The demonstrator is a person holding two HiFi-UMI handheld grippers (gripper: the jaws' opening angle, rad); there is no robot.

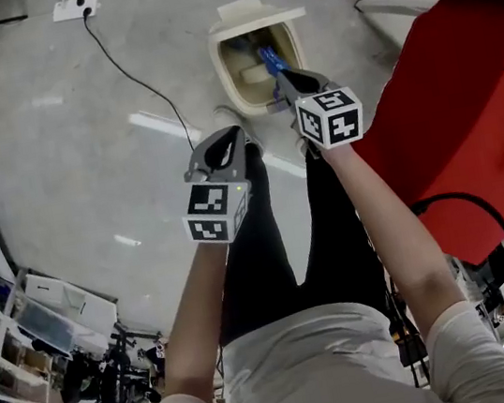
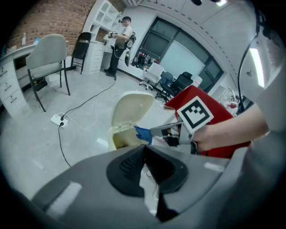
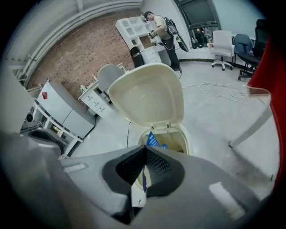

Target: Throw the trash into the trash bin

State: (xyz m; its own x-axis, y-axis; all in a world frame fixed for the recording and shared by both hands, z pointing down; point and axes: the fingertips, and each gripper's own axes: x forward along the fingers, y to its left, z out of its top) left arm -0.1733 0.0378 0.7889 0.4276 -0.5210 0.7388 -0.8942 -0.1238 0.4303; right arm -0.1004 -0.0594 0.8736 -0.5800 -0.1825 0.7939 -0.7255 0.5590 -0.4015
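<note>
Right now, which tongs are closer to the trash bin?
Right. The right tongs hold a wrapper over the open trash bin; the left tongs hang short of its rim.

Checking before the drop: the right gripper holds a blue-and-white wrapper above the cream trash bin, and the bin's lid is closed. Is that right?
Not quite. The lid is open, tipped up behind the opening, as the right gripper view shows. The rest holds: the right gripper holds a blue-and-white wrapper above the cream trash bin.
</note>
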